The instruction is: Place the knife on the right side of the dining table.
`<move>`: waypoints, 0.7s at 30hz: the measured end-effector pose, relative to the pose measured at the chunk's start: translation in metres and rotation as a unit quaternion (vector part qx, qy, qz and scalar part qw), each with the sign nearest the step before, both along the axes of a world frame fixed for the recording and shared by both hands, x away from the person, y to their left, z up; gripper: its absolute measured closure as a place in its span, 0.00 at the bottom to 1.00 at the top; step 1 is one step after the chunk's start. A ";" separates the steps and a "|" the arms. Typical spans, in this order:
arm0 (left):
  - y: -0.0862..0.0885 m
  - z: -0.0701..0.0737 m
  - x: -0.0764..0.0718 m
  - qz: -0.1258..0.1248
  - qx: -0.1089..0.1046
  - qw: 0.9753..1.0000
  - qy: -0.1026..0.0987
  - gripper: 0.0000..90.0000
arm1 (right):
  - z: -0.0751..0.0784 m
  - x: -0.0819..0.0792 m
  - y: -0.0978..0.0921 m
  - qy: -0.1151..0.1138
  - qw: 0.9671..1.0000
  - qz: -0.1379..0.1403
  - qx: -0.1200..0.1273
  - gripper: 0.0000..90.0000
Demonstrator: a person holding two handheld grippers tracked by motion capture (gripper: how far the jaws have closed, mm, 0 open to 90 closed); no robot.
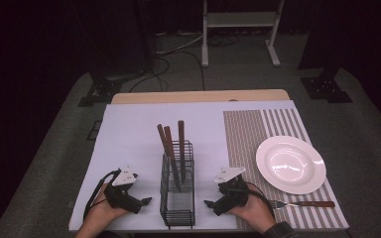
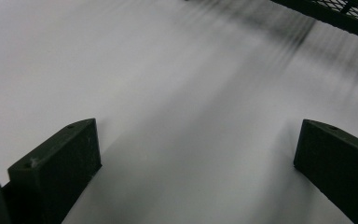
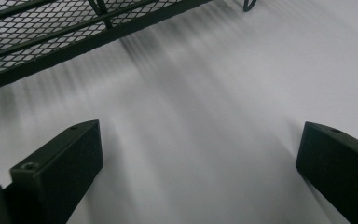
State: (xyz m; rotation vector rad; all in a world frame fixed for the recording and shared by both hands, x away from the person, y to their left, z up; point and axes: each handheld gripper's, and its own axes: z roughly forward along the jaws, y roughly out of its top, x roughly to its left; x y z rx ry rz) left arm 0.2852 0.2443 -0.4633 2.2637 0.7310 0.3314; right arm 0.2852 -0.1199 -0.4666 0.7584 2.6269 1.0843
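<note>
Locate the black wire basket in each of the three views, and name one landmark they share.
High view: the wire basket stands near the front-middle of the table, between the two hands, with brown-handled utensils upright in it.
Left gripper view: a strip of its mesh crosses the top right corner.
Right gripper view: its mesh side runs across the top left.
Shared landmark: the white table cover, under the basket everywhere.

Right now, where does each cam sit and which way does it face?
High view: above the person's side, looking forward and down on the table; both hands, left gripper and right gripper show.
Left gripper view: on the left gripper, looking along its parted fingers at white tabletop.
Right gripper view: on the right gripper, facing likewise.
Shared: the black mesh caddy, at a top corner of both gripper views.
</note>
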 end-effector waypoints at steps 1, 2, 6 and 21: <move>0.000 0.000 0.000 0.000 0.000 1.000 0.000 0.00 | 0.000 0.000 0.000 0.002 1.000 -0.001 0.002 0.00; 0.000 0.000 0.000 0.000 0.000 1.000 0.000 0.00 | 0.000 0.000 -0.001 0.002 1.000 -0.001 0.004 0.00; 0.000 0.000 0.000 0.000 0.001 1.000 -0.001 0.00 | 0.000 0.001 -0.001 0.005 1.000 -0.001 0.008 0.00; 0.000 0.000 0.000 0.000 0.002 1.000 -0.001 0.00 | 0.017 0.005 -0.008 0.009 0.999 -0.017 0.037 0.28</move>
